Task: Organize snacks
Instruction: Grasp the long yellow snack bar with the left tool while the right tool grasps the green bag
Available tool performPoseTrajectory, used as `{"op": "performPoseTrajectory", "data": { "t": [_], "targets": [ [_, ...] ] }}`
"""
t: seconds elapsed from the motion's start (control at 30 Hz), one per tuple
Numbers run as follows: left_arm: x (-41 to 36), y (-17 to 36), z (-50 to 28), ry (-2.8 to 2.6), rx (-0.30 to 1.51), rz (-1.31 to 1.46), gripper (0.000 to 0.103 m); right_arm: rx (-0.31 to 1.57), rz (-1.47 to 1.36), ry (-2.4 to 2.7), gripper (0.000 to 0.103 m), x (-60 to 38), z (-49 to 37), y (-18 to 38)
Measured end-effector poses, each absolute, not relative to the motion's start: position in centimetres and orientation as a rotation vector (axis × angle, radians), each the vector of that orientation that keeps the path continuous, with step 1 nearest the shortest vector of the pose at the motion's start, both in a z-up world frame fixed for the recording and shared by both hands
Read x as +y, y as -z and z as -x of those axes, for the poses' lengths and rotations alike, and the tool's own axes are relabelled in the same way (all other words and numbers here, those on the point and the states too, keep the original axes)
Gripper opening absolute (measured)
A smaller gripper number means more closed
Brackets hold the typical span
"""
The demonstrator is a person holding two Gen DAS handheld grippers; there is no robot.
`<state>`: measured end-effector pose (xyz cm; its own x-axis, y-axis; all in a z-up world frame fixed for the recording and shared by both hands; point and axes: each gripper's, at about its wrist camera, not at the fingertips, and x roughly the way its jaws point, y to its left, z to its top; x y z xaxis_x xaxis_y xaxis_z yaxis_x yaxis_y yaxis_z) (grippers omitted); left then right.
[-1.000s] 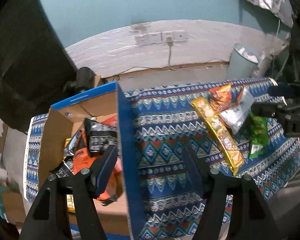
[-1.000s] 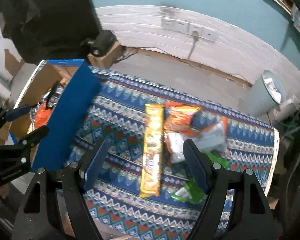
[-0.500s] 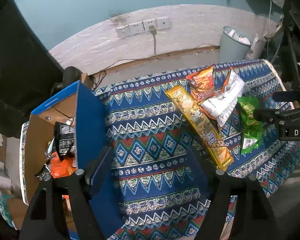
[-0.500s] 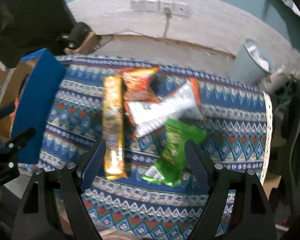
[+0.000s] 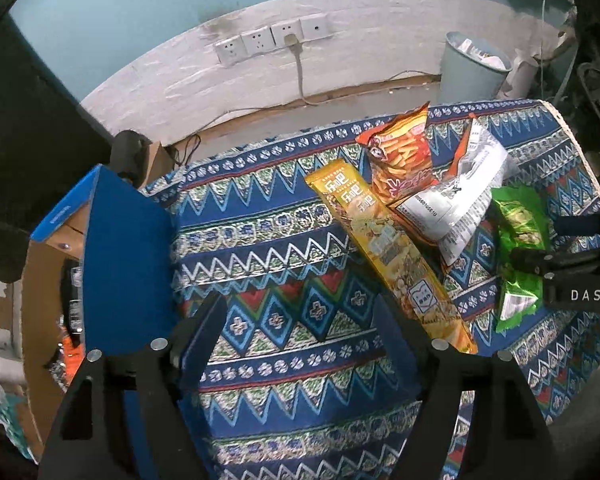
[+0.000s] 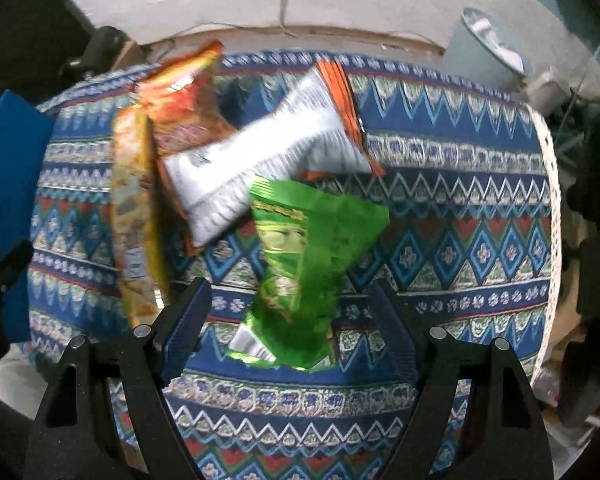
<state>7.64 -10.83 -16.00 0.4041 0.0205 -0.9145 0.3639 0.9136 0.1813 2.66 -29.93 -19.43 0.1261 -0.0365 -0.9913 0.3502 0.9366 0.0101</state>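
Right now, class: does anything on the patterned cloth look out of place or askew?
Yes. Four snacks lie in a loose, overlapping heap rather than in the box: the silver bag lies slantwise across the orange bag, its corner over the green bag. The yellow pack lies alongside.

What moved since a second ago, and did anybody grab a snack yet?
The left gripper swung away from the cardboard box toward the snacks. The right gripper moved over the green bag. Both are open; nothing grabbed. The four bags on the cloth stayed put.
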Motion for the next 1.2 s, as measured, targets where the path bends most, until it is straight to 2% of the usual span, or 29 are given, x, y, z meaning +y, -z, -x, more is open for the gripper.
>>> {"op": "performPoseTrajectory", "data": {
  "t": [0.5, 0.6, 0.63, 0.7, 1.13, 1.2],
  "targets": [
    [-14.4, 19.5, -10.1, 0.247, 1.23, -0.308, 0.08, 1.469, -0.283, 0.251, 0.08, -30.6, -3.3, 24.0],
    [-14.6, 19.9, -10.6, 0.244, 1.243, -0.275, 0.08, 1.478, -0.271, 0.227, 0.063, -30.4, -3.4, 24.5],
    [-14.6, 20.0, -10.8, 0.241, 1.247, -0.262, 0.08, 1.477, -0.249, 0.22, 0.051, -30.3, -3.4, 24.4],
    [-14.7, 20.4, -11.2, 0.238, 1.259, -0.237, 0.08, 1.484, -0.244, 0.211, 0.042, -30.3, -3.3, 24.3],
    [-16.8, 23.3, -11.5, 0.224, 1.302, -0.29, 0.08, 1.434, -0.231, 0.177, 0.04, -31.5, -1.3, 21.8],
    [-16.9, 23.5, -11.2, 0.239, 1.29, -0.306, 0.077, 1.431, -0.232, 0.177, 0.04, -31.7, -0.9, 21.6]
  ]
}}
